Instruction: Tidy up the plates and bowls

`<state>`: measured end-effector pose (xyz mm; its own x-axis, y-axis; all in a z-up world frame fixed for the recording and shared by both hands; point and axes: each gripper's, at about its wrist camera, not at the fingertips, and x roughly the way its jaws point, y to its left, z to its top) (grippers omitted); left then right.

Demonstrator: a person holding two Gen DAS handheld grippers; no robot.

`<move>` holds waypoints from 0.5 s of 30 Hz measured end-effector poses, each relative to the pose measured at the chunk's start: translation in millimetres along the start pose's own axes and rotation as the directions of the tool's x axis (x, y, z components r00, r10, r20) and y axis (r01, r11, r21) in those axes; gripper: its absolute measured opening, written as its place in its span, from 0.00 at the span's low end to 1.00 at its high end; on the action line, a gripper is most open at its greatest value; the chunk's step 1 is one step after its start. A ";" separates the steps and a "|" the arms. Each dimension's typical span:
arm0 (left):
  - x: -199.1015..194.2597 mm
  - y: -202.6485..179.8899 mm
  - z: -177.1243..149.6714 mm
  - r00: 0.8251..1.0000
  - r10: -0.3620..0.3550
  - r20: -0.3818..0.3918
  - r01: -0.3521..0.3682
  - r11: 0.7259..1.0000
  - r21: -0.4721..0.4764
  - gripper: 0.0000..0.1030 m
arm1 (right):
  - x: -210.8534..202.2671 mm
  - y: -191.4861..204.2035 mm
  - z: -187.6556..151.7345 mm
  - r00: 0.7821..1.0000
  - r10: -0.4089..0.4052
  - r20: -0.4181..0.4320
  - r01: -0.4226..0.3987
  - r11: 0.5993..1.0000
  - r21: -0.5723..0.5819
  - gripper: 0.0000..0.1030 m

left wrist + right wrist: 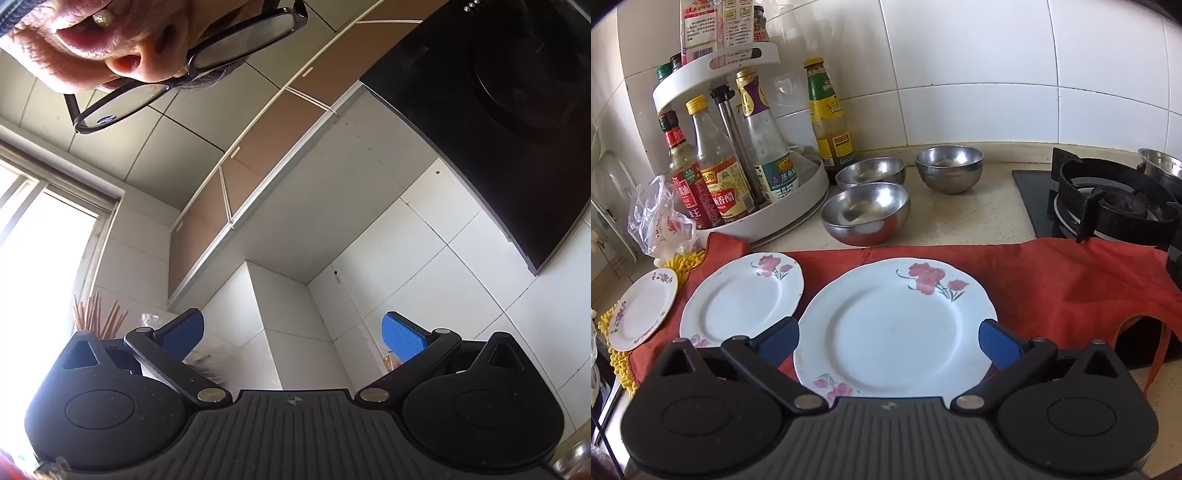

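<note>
Three flowered plates lie only in the right wrist view: small plate [642, 308] left of the medium plate [742, 295], large plate [895, 325] right of it, on a red cloth [1071, 280]. Right gripper [888, 341] spreads wide over the large plate. Left gripper [291, 332], equally spread and empty, faces wall cabinets [266, 136].

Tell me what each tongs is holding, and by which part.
Nothing is held. The left tongs are open in the air; the right tongs are open over the large plate.
</note>
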<state>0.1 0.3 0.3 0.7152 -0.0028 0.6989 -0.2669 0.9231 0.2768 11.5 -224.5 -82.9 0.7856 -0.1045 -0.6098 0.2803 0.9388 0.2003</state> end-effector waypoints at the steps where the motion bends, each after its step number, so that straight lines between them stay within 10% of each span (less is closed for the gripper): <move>1: 0.3 0.5 -0.2 1.000 0.004 -0.002 -0.004 1.000 -0.001 1.00 | 0.3 -0.4 0.8 1.000 -0.001 0.000 0.001 1.000 0.002 0.99; 7: 14.0 -8.1 -16.4 0.990 -0.032 -0.140 0.031 0.999 -0.012 1.00 | 2.0 9.8 -4.8 1.000 -0.004 -0.008 0.004 1.000 0.015 0.99; 9: 26.3 -17.3 -22.2 0.932 -0.153 -0.328 0.149 0.988 -0.039 1.00 | 1.4 11.1 -4.6 1.000 -0.002 -0.017 0.003 1.000 0.021 0.99; 11: 39.6 -23.2 -35.5 0.815 -0.274 -0.510 0.253 0.961 -0.113 1.00 | -2.5 13.0 -7.5 1.000 -0.005 -0.016 0.006 1.000 0.024 0.99; 15: 49.2 -38.7 -78.3 0.492 -0.462 -0.738 0.370 0.878 -0.303 1.00 | 1.9 8.0 -3.0 1.000 0.003 -0.023 -0.003 1.000 0.016 0.99</move>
<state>96.1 -5.5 -27.7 0.9518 -0.1440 -0.2708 0.2259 0.9263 0.3015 13.7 -216.3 -84.7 0.7738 -0.0941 -0.6264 0.2867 0.9338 0.2139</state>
